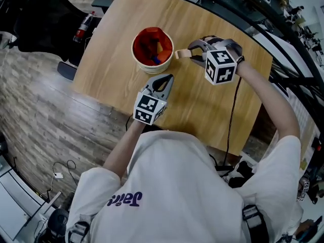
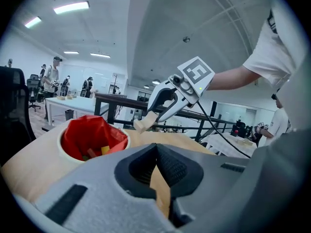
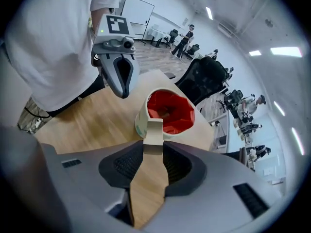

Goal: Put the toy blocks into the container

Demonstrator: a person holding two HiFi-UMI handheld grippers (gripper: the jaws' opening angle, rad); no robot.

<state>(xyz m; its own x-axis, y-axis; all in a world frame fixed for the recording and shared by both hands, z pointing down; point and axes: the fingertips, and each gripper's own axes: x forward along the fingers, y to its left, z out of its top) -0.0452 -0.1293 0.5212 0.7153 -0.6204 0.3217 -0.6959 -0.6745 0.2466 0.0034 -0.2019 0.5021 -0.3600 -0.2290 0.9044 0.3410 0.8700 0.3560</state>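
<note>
The right hand-held gripper point(image 1: 189, 53) holds a pale block point(image 1: 180, 53) beside the container point(image 1: 135, 53), ready to drop it in, while the left hand-held gripper point(image 1: 168, 78) waits clenched and empty.

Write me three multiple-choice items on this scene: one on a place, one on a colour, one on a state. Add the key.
1. Where is the wooden block? A inside the container; B in the right gripper, beside the container's rim; C stacked on another block.
2. What colour is the container's lining? A blue; B red; C green.
3. How is the left gripper? A wide open; B shut on a block; C shut, empty.
Key: 1 B, the right gripper view shows its jaws pinching the block. 2 B, the lining is red in every view. 3 C, the left gripper view shows its tips together with nothing between them.
</note>
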